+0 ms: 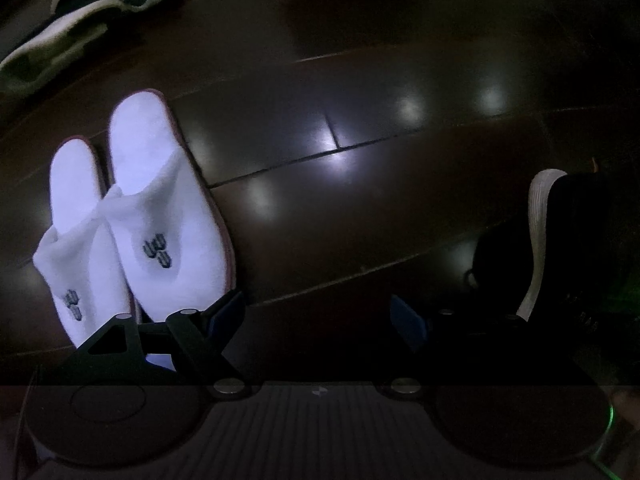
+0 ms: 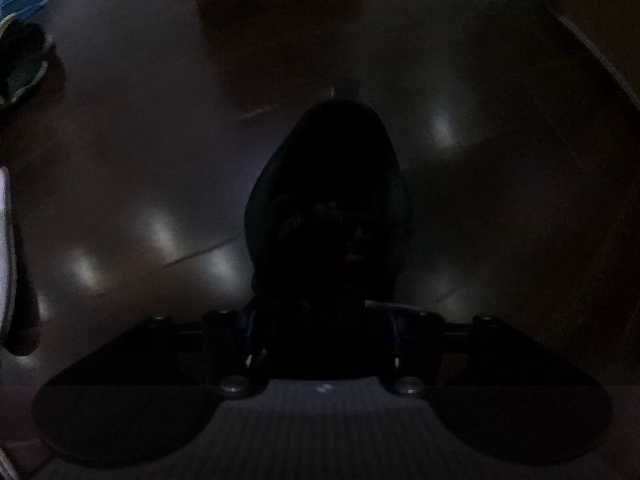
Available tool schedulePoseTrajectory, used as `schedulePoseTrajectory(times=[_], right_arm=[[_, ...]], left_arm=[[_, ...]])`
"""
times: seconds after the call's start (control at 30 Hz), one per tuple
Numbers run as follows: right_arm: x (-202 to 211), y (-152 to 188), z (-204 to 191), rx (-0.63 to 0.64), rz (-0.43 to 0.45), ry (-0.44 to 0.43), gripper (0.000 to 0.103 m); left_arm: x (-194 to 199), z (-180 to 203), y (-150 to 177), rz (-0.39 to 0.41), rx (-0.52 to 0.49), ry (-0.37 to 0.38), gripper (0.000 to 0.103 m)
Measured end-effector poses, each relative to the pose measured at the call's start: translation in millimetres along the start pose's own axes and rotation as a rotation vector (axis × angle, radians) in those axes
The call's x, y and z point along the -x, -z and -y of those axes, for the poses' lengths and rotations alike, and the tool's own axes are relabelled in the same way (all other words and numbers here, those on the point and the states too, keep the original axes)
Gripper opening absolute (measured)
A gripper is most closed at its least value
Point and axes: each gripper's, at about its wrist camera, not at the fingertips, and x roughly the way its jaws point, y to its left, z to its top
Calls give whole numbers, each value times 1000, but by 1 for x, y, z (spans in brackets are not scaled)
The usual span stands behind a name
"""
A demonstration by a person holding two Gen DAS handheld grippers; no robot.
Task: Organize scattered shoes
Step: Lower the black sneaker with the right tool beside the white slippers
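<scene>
A pair of white slippers [image 1: 132, 216] with dark logos lies side by side on the floor, just left of my left gripper [image 1: 318, 320]. That gripper is open with only floor between its fingers. A black shoe [image 2: 332, 184] with a white sole points away from the right wrist camera, its heel end between the fingers of my right gripper [image 2: 321, 332], which is shut on it. In the left wrist view the same black shoe [image 1: 576, 240] shows at the right edge, tilted with its sole turned left. The scene is very dark.
A dark green pair of shoes with white soles [image 1: 80, 28] lies at the far left, also visible as the green shoes [image 2: 24, 64] in the right wrist view. The glossy dark wooden floor [image 1: 360, 80] stretches between the slippers and the black shoe.
</scene>
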Motion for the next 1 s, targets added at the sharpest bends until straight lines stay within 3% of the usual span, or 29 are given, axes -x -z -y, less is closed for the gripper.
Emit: schedulePoseTrajectory(times=[0.43,0.67,0.77,1.0], right_arm=[[-11,-53,-94,175,39,-86,58],[-75,-69,-114,253,57,-134,58],[-79,-78,-141,297,62,-153,58],[-89,-76,-144,364,67,-179,58]], left_arm=[[11,-58,-16,15,134,-28,84],[18,-90,-23,22,211,-28,84],[22,-102,-27,22,245,-32,84],[25,-128,-35,18,310,-29,84]])
